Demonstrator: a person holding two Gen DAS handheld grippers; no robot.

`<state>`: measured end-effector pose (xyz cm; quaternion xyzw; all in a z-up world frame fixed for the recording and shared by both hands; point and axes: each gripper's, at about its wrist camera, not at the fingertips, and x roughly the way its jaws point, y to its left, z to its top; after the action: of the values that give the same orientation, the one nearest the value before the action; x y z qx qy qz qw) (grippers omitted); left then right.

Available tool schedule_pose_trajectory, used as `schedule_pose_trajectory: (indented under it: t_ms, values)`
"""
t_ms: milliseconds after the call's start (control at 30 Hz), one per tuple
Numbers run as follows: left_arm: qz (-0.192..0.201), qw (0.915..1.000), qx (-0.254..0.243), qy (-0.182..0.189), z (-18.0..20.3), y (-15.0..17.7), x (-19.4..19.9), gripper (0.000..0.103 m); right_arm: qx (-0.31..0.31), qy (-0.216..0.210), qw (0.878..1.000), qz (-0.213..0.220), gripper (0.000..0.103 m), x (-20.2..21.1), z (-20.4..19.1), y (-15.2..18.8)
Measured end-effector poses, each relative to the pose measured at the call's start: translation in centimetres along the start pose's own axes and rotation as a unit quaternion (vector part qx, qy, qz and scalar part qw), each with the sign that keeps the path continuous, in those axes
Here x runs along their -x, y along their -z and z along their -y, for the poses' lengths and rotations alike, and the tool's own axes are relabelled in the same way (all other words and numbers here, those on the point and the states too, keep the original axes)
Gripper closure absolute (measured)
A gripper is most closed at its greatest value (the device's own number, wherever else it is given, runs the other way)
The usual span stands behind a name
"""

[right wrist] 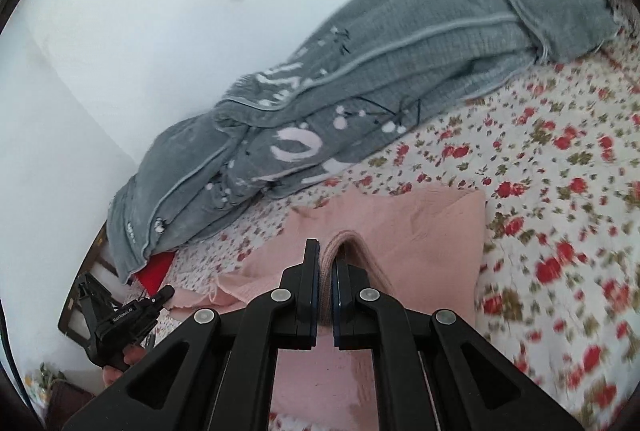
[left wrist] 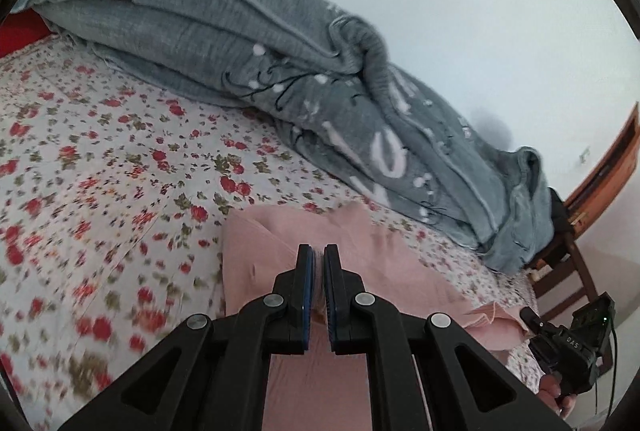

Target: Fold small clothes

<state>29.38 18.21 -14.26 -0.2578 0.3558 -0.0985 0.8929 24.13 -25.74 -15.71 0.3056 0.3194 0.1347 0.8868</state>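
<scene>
A pink garment [left wrist: 384, 263] lies partly spread on the flowered bed sheet [left wrist: 100, 151]. My left gripper [left wrist: 319, 251] is shut on a pinched fold of the pink garment, with cloth showing between its pads. My right gripper [right wrist: 328, 255] is shut on another bunched edge of the same pink garment [right wrist: 420, 227], which rises in a ridge between its fingers. Each gripper shows small in the other's view: the right one [left wrist: 532, 315] at the garment's right corner, the left one [right wrist: 164, 293] at its left corner.
A folded grey-blue blanket [left wrist: 248, 43] with white letters lies along the wall side of the bed, also in the right wrist view [right wrist: 360, 103]. A wooden chair [left wrist: 568, 263] stands past the bed's end. A red item [right wrist: 158, 269] peeks from under the blanket.
</scene>
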Motion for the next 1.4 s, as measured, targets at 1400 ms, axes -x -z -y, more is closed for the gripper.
schedule_pose_trajectory:
  t_ms: [1400]
  values:
    - [-0.056,0.9953,-0.070,-0.037,-1.8,-1.6,-14.2,0.096,0.160,0.184,0.969,-0.036,0.099,-12.9,4.4,-1.9]
